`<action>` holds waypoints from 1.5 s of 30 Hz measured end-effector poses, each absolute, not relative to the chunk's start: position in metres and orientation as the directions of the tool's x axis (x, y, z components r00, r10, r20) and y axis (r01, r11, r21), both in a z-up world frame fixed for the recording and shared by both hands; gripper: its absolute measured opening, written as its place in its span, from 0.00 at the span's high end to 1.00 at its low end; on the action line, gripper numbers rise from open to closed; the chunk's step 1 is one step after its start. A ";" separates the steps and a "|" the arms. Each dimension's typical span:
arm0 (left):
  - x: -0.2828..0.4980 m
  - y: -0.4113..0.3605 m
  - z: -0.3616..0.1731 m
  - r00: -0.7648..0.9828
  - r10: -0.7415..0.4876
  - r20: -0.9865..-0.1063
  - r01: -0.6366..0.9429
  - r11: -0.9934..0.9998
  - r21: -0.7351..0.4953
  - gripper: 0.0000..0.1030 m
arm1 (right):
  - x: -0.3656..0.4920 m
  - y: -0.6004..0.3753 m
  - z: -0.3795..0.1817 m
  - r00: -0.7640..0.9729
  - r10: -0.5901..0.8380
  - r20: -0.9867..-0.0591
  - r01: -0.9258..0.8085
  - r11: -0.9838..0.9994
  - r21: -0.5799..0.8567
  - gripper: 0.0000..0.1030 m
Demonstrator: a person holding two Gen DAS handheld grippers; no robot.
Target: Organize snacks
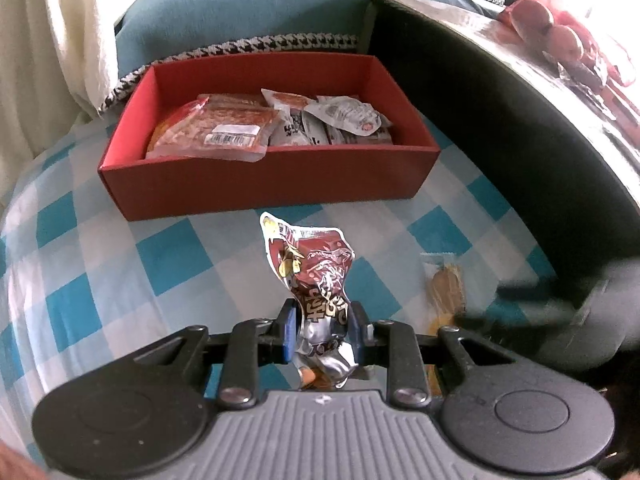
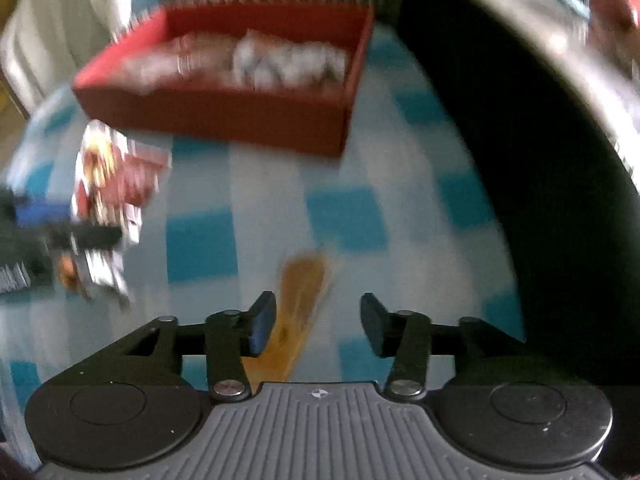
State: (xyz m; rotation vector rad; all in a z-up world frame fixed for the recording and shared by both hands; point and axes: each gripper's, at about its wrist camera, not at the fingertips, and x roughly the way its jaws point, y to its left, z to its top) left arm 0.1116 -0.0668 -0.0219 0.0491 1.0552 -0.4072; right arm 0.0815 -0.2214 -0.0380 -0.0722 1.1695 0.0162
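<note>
My left gripper (image 1: 325, 330) is shut on a dark red and silver snack packet (image 1: 318, 276), held upright above the checked cloth, short of the red box (image 1: 264, 184). The red box holds several wrapped snacks (image 1: 224, 128). In the blurred right wrist view my right gripper (image 2: 318, 326) stands open above a clear packet with a brown snack (image 2: 298, 308) lying on the cloth; the packet sits close to the left finger, untouched. The same brown packet (image 1: 444, 284) shows to the right in the left wrist view. The held red packet (image 2: 108, 184) appears at left in the right wrist view.
A blue and white checked cloth (image 1: 100, 280) covers the surface. A dark curved edge of a table (image 1: 500, 112) rises at the right, with red-wrapped items (image 1: 560, 36) on top. A teal cushion with houndstooth trim (image 1: 248, 8) lies behind the box.
</note>
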 end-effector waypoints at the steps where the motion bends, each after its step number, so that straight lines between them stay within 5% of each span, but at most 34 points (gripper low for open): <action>1: 0.111 -0.066 -0.021 0.425 -0.305 -0.852 0.347 0.924 -0.158 0.79 | 0.077 -0.217 -0.047 0.374 -0.024 -0.927 -0.051 0.998 -0.047 0.43; 4: 0.108 -0.062 -0.018 0.432 -0.314 -0.846 0.348 0.923 -0.164 0.79 | 0.072 -0.202 -0.063 0.383 -0.063 -0.922 -0.051 0.995 -0.089 0.40; 9: 0.104 -0.055 -0.015 0.441 -0.312 -0.842 0.347 0.924 -0.161 0.79 | 0.076 -0.189 -0.062 0.407 -0.077 -0.910 -0.078 0.990 -0.119 0.66; 18: 0.106 -0.051 -0.013 0.454 -0.307 -0.836 0.331 0.930 -0.161 0.79 | 0.069 -0.177 -0.046 0.469 -0.088 -0.879 -0.167 0.968 -0.186 0.87; 26: 0.107 -0.049 -0.012 0.459 -0.310 -0.833 0.327 0.930 -0.165 0.79 | 0.067 -0.174 -0.025 0.529 -0.060 -0.846 -0.179 0.967 -0.180 0.90; 41: 0.105 -0.046 -0.005 0.476 -0.324 -0.818 0.331 0.927 -0.175 0.79 | 0.070 -0.208 0.004 0.580 -0.012 -0.815 -0.084 0.994 -0.074 0.89; 43: 0.105 -0.045 -0.004 0.475 -0.332 -0.815 0.334 0.925 -0.182 0.79 | 0.071 -0.208 -0.004 0.547 -0.002 -0.837 -0.085 0.995 -0.058 0.78; 45: 0.105 -0.045 -0.002 0.481 -0.337 -0.809 0.332 0.924 -0.187 0.79 | 0.072 -0.204 -0.018 0.514 -0.003 -0.858 -0.077 0.996 -0.049 0.47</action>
